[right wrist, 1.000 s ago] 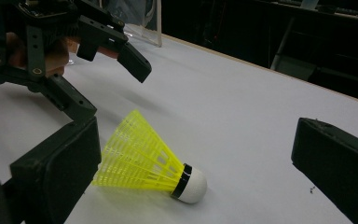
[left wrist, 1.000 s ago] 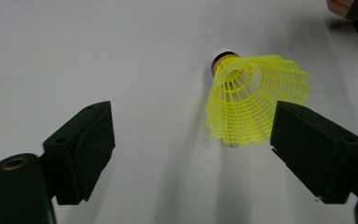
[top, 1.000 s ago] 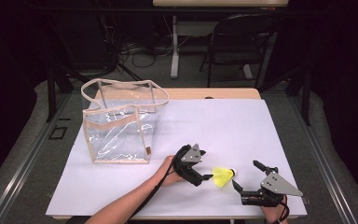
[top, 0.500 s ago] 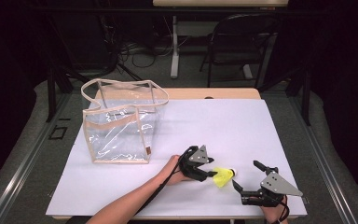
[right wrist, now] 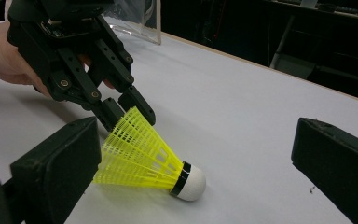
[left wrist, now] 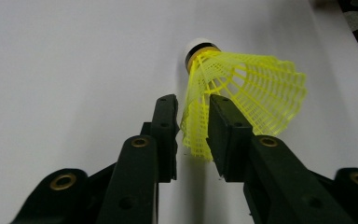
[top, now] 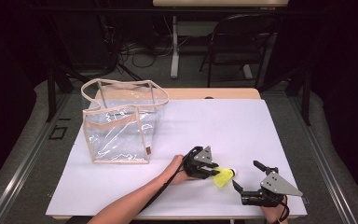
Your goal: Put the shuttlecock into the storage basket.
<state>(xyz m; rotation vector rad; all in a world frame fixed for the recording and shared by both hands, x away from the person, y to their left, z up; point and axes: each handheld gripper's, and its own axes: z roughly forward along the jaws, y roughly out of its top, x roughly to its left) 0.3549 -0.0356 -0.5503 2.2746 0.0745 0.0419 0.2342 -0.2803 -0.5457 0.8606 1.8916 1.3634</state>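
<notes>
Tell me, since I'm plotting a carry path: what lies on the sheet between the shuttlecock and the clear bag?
Nothing: in the high view the white sheet runs bare from the yellow shuttlecock to the clear bag.

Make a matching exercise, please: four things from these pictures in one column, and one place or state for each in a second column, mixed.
Things:
1. shuttlecock
2. bag
3. left gripper
4. right gripper

Places or states:
A. open, nothing between its jaws
B. lying on its side on the white sheet
C. standing upright, far left on the table
D. jaws just closing on the yellow skirt's rim

Pairs: 1-B, 2-C, 3-D, 4-A
</notes>
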